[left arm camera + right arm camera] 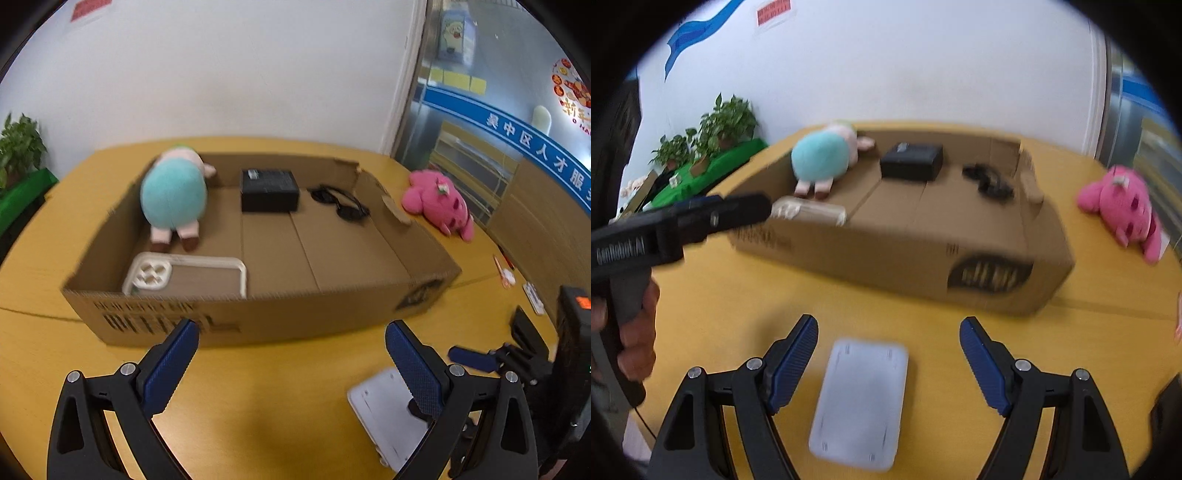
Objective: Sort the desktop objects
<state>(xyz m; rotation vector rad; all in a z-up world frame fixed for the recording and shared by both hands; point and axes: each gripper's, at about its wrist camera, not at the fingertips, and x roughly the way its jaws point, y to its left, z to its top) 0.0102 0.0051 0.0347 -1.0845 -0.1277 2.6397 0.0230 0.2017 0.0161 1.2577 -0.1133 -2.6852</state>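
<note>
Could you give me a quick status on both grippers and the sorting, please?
Left gripper open, empty. Right gripper open over white flat case, not gripping. Pink plush outside the cardboard box. Nothing in the way.

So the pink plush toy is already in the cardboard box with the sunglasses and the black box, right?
Not quite. The pink plush toy lies on the table outside the cardboard box, past its right wall, as the left wrist view shows. The sunglasses and black box are inside.
</note>
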